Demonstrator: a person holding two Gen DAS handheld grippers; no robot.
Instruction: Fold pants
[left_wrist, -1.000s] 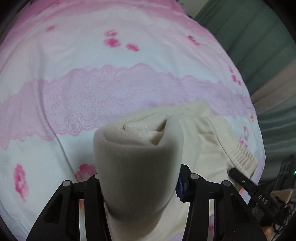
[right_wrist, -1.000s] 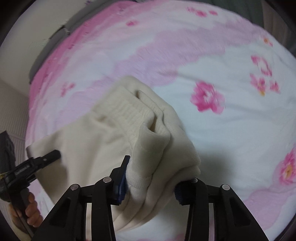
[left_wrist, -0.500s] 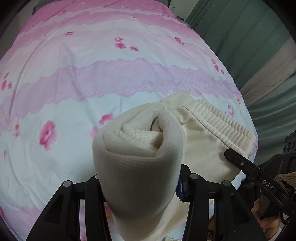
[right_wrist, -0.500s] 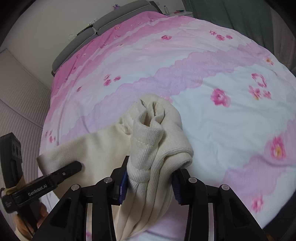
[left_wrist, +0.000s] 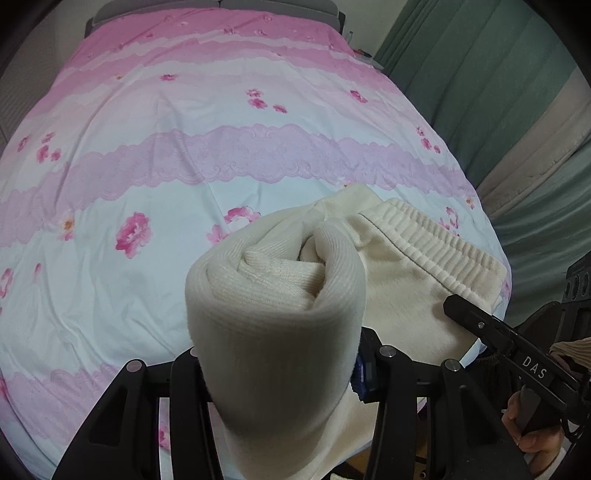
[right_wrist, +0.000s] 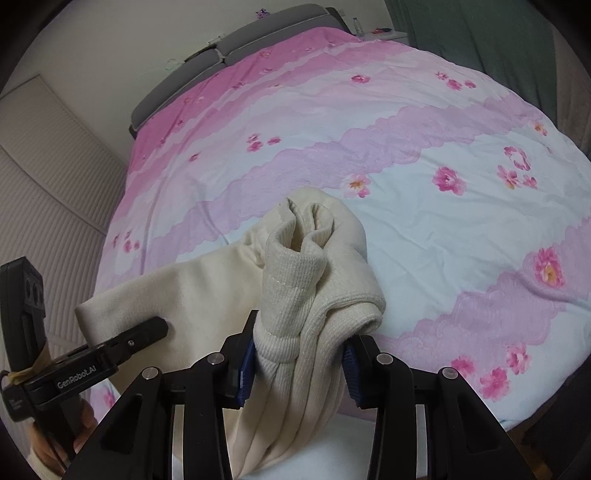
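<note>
Holding: cream pants (left_wrist: 273, 332), pinched at two spots and lifted over the near edge of the bed
Left gripper (left_wrist: 280, 369): partly closed, squeezing a thick rolled bunch of ribbed cream cloth between both sides
Right gripper (right_wrist: 295, 358): partly closed too, blue pads (right_wrist: 245, 373) pressing a gathered bunch of the same cloth
Pants, left view: fat roll sticking up past the jaws, stretchy ribbed waistband (left_wrist: 436, 247) off to the right, flat cloth spread toward the other tool
Pants, right view (right_wrist: 310, 280): folds hanging down below the jaws, a flat sheet of cloth reaching left toward the other tool
Bed cover (left_wrist: 155, 155): pink and white stripes, lace-look bands, pink flowers, lying flat under and behind the pants
Headboard (right_wrist: 229, 55): grey, at the far end of the bed
Curtain (left_wrist: 480, 85): green, along the right side
Hands: fingers (left_wrist: 532, 439) wrapped on a black handle, low right in the left view; another hand (right_wrist: 55, 439) on a handle, low left in the right view
</note>
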